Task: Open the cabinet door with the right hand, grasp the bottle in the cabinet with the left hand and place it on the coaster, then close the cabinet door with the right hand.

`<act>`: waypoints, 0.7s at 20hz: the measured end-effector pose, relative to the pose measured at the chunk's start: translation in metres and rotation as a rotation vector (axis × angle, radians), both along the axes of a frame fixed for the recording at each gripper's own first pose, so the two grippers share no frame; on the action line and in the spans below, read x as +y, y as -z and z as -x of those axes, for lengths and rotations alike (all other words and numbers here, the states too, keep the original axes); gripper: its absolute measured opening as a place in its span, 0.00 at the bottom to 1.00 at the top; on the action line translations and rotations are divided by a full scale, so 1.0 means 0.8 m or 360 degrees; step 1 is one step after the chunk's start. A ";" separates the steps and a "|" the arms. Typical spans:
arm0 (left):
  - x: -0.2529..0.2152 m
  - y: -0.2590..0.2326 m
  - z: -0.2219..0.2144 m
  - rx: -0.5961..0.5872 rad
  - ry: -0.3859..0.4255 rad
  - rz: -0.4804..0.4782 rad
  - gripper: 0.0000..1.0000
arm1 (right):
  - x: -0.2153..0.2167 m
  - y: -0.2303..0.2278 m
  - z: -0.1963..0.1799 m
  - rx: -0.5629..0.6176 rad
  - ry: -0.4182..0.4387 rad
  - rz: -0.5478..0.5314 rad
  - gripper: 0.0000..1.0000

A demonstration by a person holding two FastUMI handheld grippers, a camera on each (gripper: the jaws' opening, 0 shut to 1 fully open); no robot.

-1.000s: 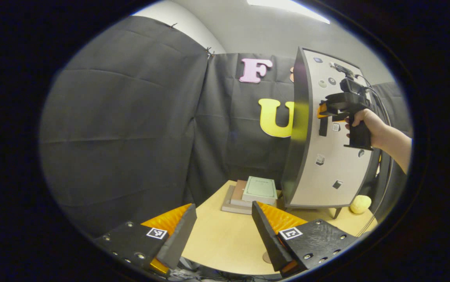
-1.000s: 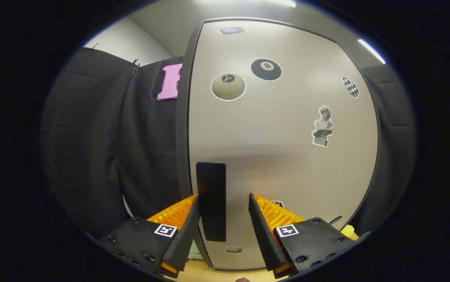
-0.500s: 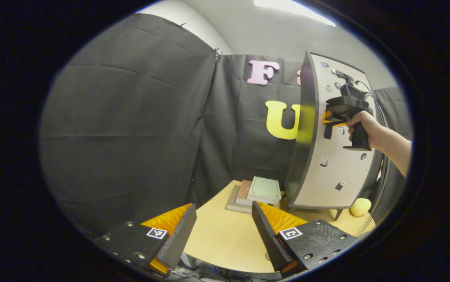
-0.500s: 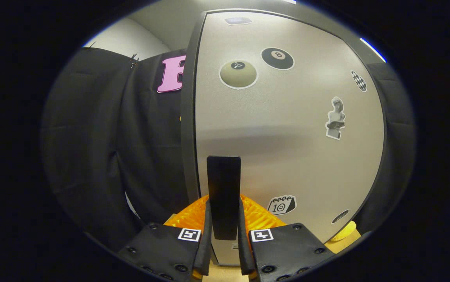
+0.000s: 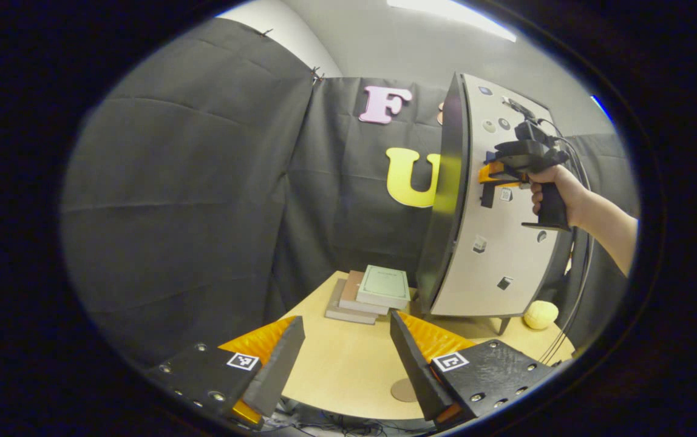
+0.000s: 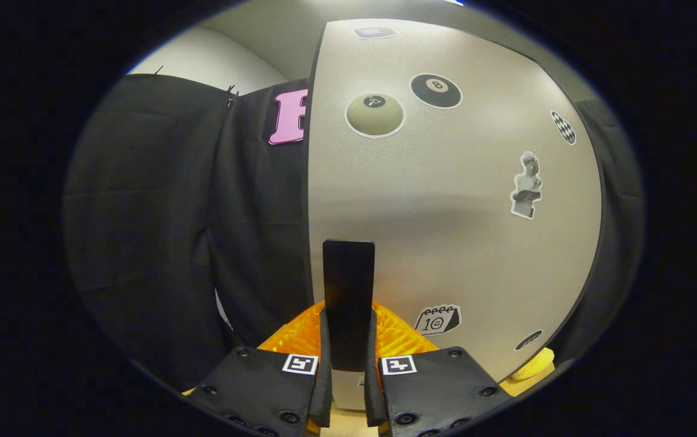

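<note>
Booth wall of black cloth (image 5: 190, 200) runs behind everything. Cabinet (image 5: 445, 206) stands upright on the far right part of the light wooden bench (image 5: 348, 364); its pale grey cabinet door (image 6: 445, 218) carries several stickers, among them an eight-ball sticker (image 6: 436, 91) near the top. In the left gripper view the door's free edge looks pulled slightly off the dark cabinet side; how far cannot be told. Black vertical door handle (image 6: 348, 303) sits near the door's left edge. Right tool (image 6: 348, 376) is clamped on that handle, both fingers pressing its sides, gap as narrow as the handle. In the left gripper view the right tool (image 5: 487, 176) shows at the door with a hand (image 5: 558, 191) on its grip. Left tool (image 5: 347, 346) hangs low over the bench's near edge, fingers spread wide, nothing between them. Stack of books (image 5: 370, 294) lies on the bench just left of the cabinet foot. Round brown coaster (image 5: 403, 389) lies flat on the bench near the left tool's right finger. Small yellow ball (image 5: 540, 314) rests on the bench by the cabinet's right leg. Bottle is hidden; its place cannot be told.
</note>
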State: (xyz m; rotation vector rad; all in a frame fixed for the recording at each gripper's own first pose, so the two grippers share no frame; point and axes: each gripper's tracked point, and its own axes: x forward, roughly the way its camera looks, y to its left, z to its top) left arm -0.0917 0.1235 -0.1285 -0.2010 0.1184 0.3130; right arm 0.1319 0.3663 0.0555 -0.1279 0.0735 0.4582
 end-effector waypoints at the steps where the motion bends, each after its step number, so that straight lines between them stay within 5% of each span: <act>1: -0.002 -0.001 0.000 0.0004 -0.0003 -0.0008 0.88 | 0.000 0.001 0.005 0.0000 -0.0022 -0.0005 0.23; 10: -0.030 0.006 0.006 0.0047 -0.0020 -0.0016 0.84 | -0.017 -0.004 0.041 -0.0029 -0.0233 -0.0022 0.24; 12: -0.036 0.005 0.012 0.0055 -0.0024 -0.0019 0.91 | -0.022 -0.003 0.044 -0.0033 -0.0269 -0.0033 0.24; 14: -0.039 0.008 0.017 0.0062 -0.0033 -0.0017 0.85 | -0.027 -0.003 0.050 -0.0037 -0.0301 -0.0051 0.24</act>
